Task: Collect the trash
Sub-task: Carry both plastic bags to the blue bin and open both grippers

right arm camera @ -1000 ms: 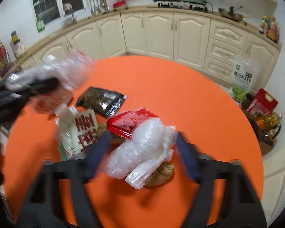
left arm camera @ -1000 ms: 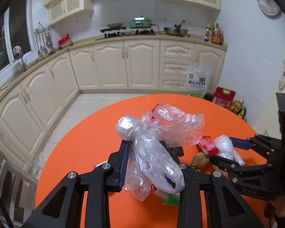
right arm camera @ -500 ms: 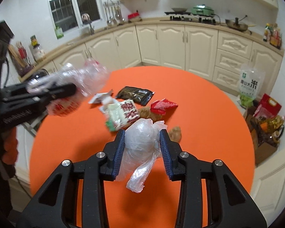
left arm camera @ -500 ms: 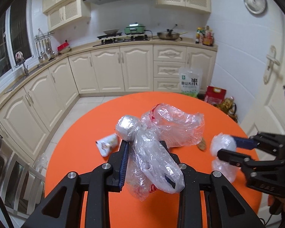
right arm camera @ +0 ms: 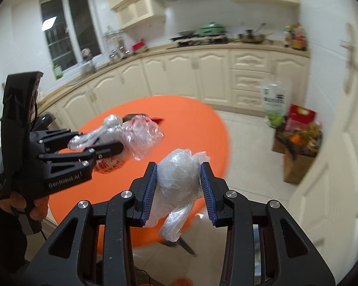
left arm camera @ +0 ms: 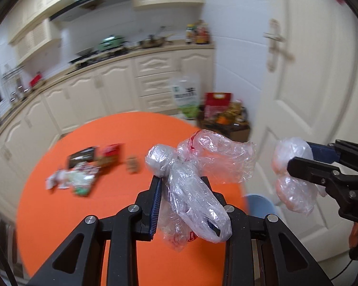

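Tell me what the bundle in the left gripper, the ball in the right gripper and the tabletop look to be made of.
Bundle in the left gripper: thin clear plastic film, glossy and crinkled, with red print. Ball in the right gripper: seemingly cloudier whitish plastic bag, wadded, a tail hanging. Tabletop: smooth, matte orange surface; its material cannot be told.

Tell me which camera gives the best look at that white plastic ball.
The right wrist view: the white plastic ball sits centred and sharp, pinched between the right gripper's fingers. The left wrist view shows it only sideways near the right edge, partly behind a finger.
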### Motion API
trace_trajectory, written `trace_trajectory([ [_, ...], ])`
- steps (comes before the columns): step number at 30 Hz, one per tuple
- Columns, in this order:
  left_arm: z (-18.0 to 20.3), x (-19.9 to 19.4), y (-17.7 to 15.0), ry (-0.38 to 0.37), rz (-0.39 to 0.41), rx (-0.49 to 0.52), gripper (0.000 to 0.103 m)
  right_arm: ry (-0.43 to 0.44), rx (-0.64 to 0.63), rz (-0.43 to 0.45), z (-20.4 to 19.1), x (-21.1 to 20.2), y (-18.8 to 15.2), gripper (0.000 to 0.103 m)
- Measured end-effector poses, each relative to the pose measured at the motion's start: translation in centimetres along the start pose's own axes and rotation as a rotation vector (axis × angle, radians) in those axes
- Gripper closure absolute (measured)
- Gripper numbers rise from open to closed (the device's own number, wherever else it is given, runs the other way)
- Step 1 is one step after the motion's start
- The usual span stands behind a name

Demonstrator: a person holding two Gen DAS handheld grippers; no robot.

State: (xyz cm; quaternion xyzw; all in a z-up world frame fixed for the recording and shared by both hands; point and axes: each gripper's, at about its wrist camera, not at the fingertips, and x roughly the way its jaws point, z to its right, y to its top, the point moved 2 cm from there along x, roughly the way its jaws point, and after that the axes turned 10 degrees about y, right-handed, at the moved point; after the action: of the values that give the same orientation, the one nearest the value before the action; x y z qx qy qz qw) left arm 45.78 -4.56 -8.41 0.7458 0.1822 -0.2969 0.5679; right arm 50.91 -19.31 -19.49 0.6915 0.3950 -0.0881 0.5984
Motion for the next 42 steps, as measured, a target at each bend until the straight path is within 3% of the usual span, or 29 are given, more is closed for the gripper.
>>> trace_trajectory([
  [9,10.1,4.9,1.8,-0.104,-0.033,0.113,0.076,-0.130,0.107,0.018,9.0,-6.2,-4.0,0.068],
  [16,16.6,9.9,3.4,-0.150,-0.085,0.187,0.076,-0.197,0.155,0.012,14.2,-7.1,-5.7,0.068],
  [31,25.0,18.0,5.6,-0.185,-0.132,0.280,0.074,-0.256,0.206,-0.013,19.2,-6.8,-8.8,0.068],
  [34,25.7,18.9,5.6,-0.185,-0.137,0.294,0.065,-0.260,0.213,-0.012,19.7,-6.9,-9.2,0.068],
  [39,26.0,19.3,5.4,-0.135,-0.105,0.310,0.038,-0.262,0.223,-0.013,19.7,-6.6,-9.3,0.068],
  [42,26.0,19.6,5.2,-0.141,-0.104,0.304,0.036,-0.256,0.230,-0.008,19.7,-6.7,-9.3,0.068],
])
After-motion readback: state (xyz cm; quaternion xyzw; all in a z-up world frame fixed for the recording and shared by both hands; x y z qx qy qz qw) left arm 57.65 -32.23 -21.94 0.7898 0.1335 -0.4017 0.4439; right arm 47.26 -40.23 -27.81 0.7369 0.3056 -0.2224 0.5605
